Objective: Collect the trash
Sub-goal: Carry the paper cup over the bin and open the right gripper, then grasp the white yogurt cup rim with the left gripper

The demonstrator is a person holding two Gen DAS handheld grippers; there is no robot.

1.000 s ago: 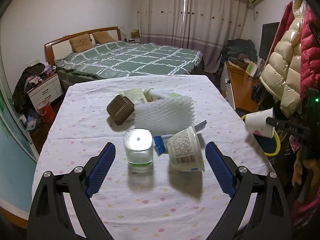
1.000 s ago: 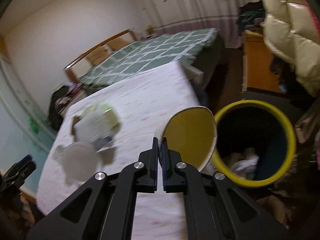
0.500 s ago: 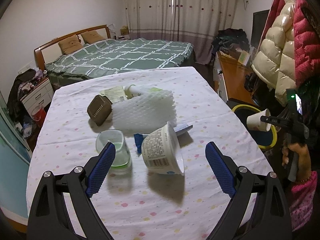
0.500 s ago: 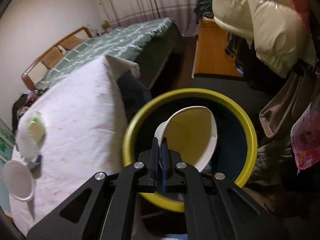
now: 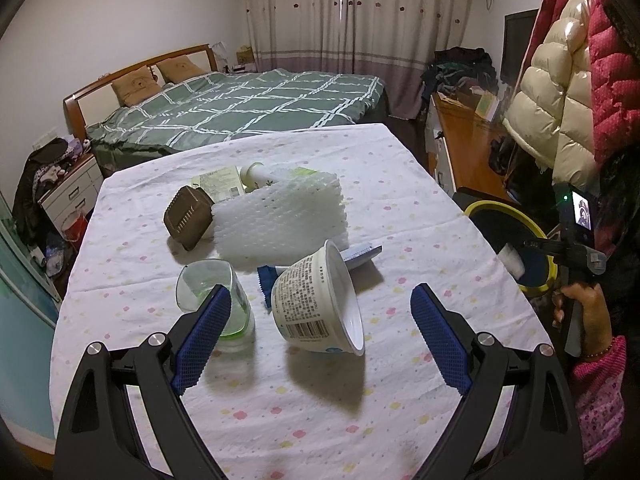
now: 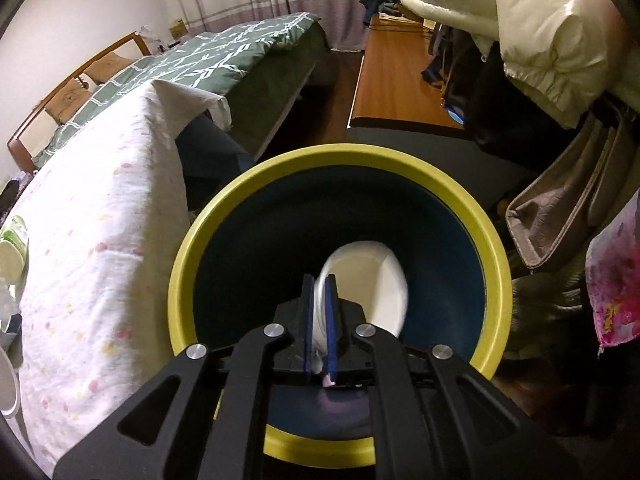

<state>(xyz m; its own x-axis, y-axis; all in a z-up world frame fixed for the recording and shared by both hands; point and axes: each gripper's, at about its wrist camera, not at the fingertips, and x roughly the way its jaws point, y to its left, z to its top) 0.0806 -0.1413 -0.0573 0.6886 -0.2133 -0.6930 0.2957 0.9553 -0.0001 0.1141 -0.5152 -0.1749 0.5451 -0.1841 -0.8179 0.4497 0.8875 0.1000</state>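
Paper cup (image 6: pixel 366 280) over bin (image 6: pixel 208 240): right tongs (image 6: pixel 319 300) directly above the mouth, jaws just easing apart.
Cup rim lies between the barely parted pads, mouth facing away, bin beside the desk (image 5: pixel 400 168). Left tongs (image 5: pixel 320 312) spread wide, empty, flanking the tipped tub (image 5: pixel 316 304), mouth turned rightward.

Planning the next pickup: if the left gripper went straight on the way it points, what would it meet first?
Most likely the tipped white tub, lying on the table between the open left gripper's fingers. The glass sits by the left finger and might be brushed; depth is hard to judge.
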